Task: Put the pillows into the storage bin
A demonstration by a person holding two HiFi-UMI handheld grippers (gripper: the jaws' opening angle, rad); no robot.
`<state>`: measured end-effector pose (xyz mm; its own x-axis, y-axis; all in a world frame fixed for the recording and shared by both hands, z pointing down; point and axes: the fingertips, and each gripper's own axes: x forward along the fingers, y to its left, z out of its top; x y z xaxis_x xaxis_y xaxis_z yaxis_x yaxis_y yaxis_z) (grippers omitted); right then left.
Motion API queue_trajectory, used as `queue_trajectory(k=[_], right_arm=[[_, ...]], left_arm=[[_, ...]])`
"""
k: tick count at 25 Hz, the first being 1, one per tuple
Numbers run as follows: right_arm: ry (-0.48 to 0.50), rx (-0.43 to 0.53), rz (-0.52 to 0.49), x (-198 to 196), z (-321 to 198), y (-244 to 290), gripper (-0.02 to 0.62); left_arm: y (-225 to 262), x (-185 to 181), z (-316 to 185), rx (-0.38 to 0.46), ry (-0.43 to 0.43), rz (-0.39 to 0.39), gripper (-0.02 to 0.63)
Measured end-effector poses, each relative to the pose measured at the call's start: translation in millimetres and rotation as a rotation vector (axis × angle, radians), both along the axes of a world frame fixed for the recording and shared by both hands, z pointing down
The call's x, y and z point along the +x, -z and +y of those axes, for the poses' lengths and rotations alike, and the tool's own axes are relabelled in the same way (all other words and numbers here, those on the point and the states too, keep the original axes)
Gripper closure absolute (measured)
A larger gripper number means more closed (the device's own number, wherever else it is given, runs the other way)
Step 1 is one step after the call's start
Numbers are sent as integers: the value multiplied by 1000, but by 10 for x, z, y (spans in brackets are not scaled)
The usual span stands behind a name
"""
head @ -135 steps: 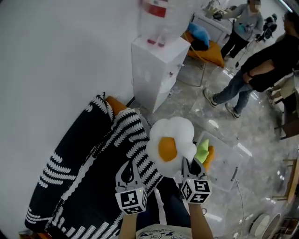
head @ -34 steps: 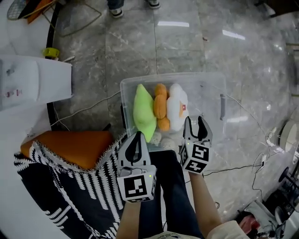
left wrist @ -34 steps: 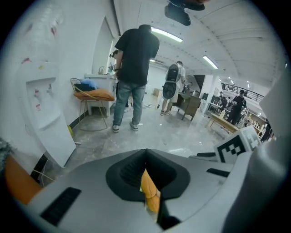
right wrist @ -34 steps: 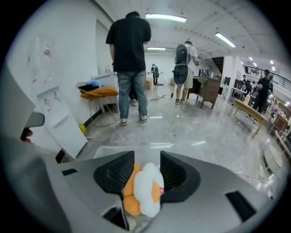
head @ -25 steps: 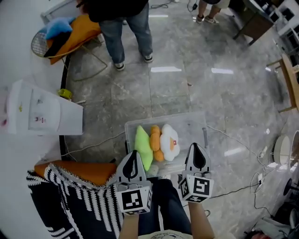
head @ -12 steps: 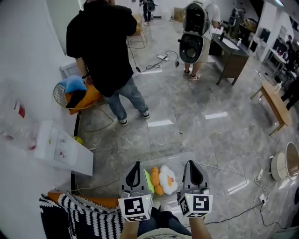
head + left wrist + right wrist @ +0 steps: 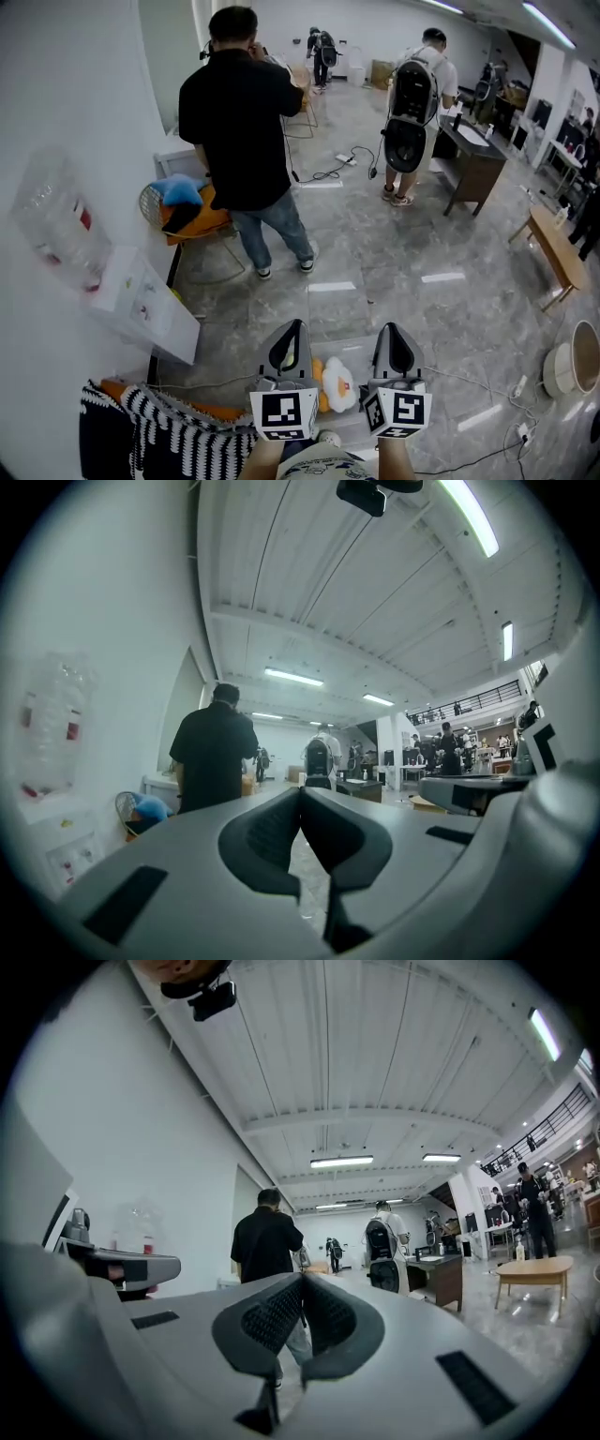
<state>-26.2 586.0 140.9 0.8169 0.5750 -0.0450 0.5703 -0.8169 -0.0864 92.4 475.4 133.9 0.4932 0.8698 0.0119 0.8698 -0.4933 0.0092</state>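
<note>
Low in the head view, a white egg-shaped pillow (image 7: 339, 384) and an orange one (image 7: 323, 399) lie in the clear storage bin (image 7: 354, 351) on the floor. My two grippers hide most of the bin and a green pillow. My left gripper (image 7: 290, 337) and right gripper (image 7: 395, 339) are held side by side, level, above and in front of the bin. Both are shut with nothing between the jaws. In the left gripper view the left gripper (image 7: 300, 794) points into the room. In the right gripper view the right gripper (image 7: 302, 1281) does the same.
A person in black (image 7: 246, 141) stands ahead by an orange chair (image 7: 192, 217). Another person with a backpack (image 7: 415, 103) stands by a desk (image 7: 473, 155). A white water dispenser (image 7: 141, 302) is on the left, a striped blanket (image 7: 159, 427) at bottom left, and a bench (image 7: 558, 248) on the right.
Both grippers have risen, still shut. The head view has swung up from the floor to the room. The bin with the pillows has slid to the bottom of the picture.
</note>
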Motion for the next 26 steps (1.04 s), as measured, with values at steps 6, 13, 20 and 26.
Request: queue_trajectory(k=[6, 13, 20, 26], right_arm=[[20, -18, 7, -51, -140, 42, 581], [19, -32, 10, -87, -142, 88, 581], [22, -42, 3, -70, -137, 67, 581], [16, -50, -2, -71, -87, 60, 581]], left_arm=[[117, -8, -153, -19, 16, 16, 592], [150, 6, -228, -29, 34, 23, 592], [105, -21, -194, -20, 20, 19, 592], [67, -5, -174, -21, 24, 20, 592]])
